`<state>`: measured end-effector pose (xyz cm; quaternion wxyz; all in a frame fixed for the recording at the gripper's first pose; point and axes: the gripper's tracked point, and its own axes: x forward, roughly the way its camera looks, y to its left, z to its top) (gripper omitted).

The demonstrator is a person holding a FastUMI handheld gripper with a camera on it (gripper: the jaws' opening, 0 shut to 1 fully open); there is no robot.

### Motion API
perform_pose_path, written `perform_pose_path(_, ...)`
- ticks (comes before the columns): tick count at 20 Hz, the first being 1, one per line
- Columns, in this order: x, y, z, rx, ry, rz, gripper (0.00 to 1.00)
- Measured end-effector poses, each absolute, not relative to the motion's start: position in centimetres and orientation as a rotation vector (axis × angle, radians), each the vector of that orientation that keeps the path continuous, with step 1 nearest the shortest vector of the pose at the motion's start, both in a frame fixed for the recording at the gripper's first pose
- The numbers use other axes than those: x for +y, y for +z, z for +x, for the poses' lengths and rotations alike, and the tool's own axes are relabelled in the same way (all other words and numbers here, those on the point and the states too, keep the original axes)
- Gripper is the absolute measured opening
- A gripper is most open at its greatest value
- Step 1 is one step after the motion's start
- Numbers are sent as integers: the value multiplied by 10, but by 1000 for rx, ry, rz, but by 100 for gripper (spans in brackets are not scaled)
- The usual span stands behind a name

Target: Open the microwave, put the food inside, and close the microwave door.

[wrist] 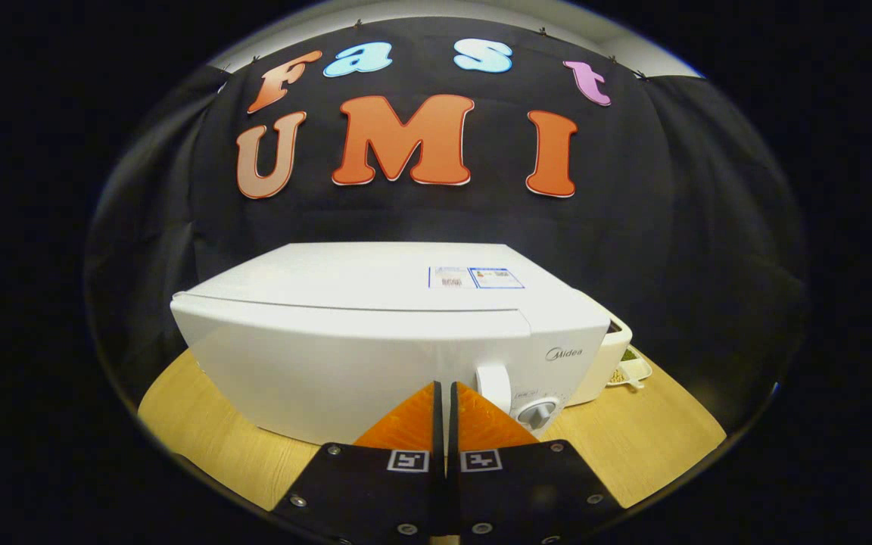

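A white microwave (pixel 375 333) sits on a round wooden worktop (pixel 201 443), its door (pixel 330 363) closed, directly ahead of the gripper (pixel 444 393) at twelve o'clock. The gripper's two fingers (pixel 409 420) are pressed together with only a thin slit between them and nothing held; their tips reach up in front of the lower edge of the microwave's face, just beside the door's handle (pixel 493 386), which stands at one o'clock from them. A round dial (pixel 537 414) sits lower on the control panel, at about two o'clock. Past the microwave's right end, at two to three o'clock, a light tray of food (pixel 627 371) lies on the worktop, partly hidden by the appliance. Bare wood opens at nine o'clock and at three o'clock of the fingers, running out to the worktop's curved rim. Black cloth (pixel 693 250) hangs behind everything.
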<state>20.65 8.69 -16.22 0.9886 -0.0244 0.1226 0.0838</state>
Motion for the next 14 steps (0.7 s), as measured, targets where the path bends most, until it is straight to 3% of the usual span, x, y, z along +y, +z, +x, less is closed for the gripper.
perform_pose_path(4,84,-87,199,246,198,-1,1)
perform_pose_path(6,79,-36,195,180,186,-23,12)
perform_pose_path(8,79,4,187,128,189,-44,27)
perform_pose_path(9,78,21,184,109,184,-59,42)
perform_pose_path(10,76,36,181,94,178,-74,50)
perform_pose_path(14,80,80,159,51,175,-62,75)
